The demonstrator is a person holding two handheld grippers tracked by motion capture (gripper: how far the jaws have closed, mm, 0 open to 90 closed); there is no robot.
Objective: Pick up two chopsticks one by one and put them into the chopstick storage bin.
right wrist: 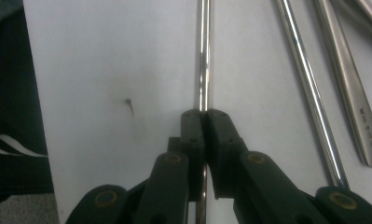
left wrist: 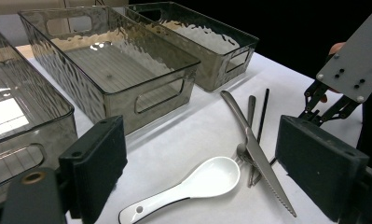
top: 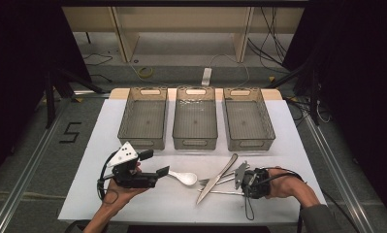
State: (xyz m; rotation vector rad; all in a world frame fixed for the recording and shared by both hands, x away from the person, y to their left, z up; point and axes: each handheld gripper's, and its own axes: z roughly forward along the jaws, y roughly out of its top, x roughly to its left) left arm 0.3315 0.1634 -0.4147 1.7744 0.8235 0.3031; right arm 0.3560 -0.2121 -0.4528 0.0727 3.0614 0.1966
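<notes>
landmark: middle bin (top: 195, 118), centre of a row of three clear bins at the far side of the white sheet (top: 147, 199)
open room: bare sheet runs from the bins' near walls to the cutlery; a wider bare strip lies nearer the person than that, down to the sheet's near edge
edges: left bin (top: 143, 118) and right bin (top: 248, 119) stand just beside the middle bin, narrow gaps between them; cutlery sits well inside the sheet's edges
right gripper (right wrist: 203, 116): near-right of the middle bin, jaws pressed together on a thin steel chopstick (right wrist: 203, 56); the rod runs straight out ahead from between the pads, flat on the sheet
second chopstick (right wrist: 309, 93): just beside the pinched one, not touching the jaws
knife (top: 217, 178): near side of the middle bin, diagonal, lying over a fork (top: 215, 180), left of the right gripper's tips
left gripper (top: 159, 171): near-left of the middle bin, jaws spread, nothing between them
spoon (left wrist: 188, 189): white, on the sheet just ahead of the spread jaws, bowl close to the knife, not touching either pad
</notes>
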